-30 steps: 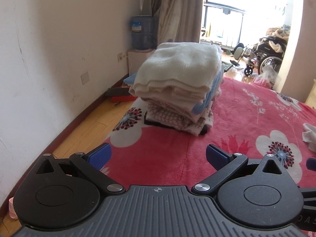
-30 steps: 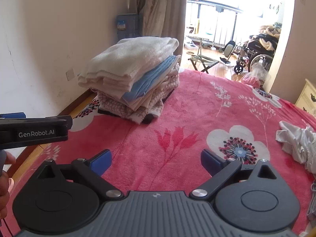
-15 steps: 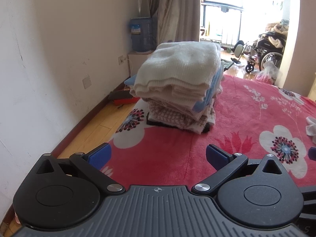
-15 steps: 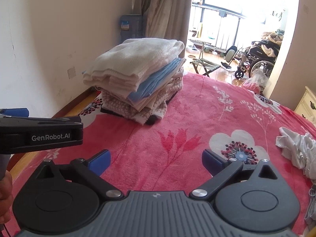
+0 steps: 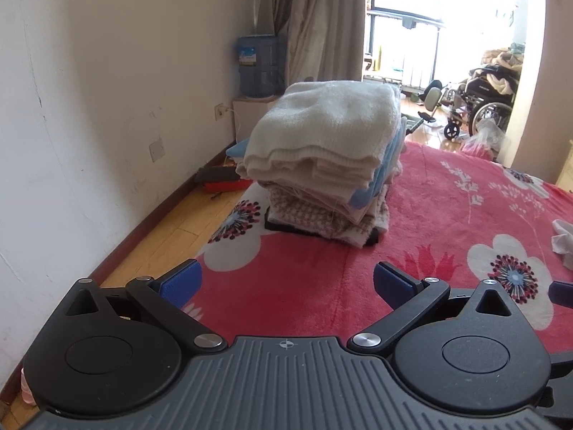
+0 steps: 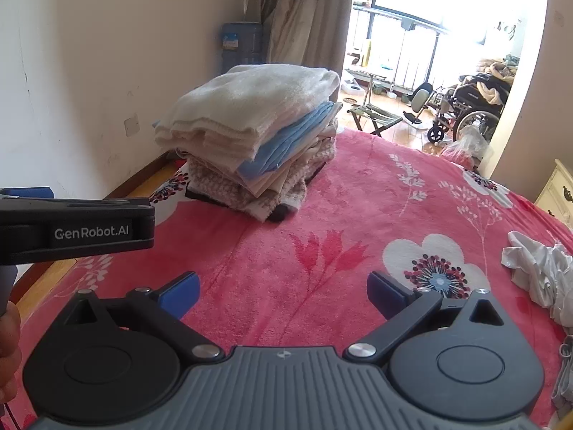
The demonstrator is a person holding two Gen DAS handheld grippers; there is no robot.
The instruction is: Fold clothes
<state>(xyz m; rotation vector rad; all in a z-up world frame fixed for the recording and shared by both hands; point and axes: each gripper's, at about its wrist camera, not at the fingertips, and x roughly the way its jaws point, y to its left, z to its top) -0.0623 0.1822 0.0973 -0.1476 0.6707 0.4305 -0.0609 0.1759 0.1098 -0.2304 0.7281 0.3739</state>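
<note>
- Both views have drifted slightly since a second ago: the folded stack sits a bit further right in the frame, and your tongs have stayed empty.
- Left tongs and right tongs are spread wide, holding nothing, above the red blanket.
- Crumpled white garment lies on the bed off to your right, well apart from both tongs.
- Your right hand is nearer; judging by this, reaching rightward comes next.
- Its long axis cannot be told.
</note>
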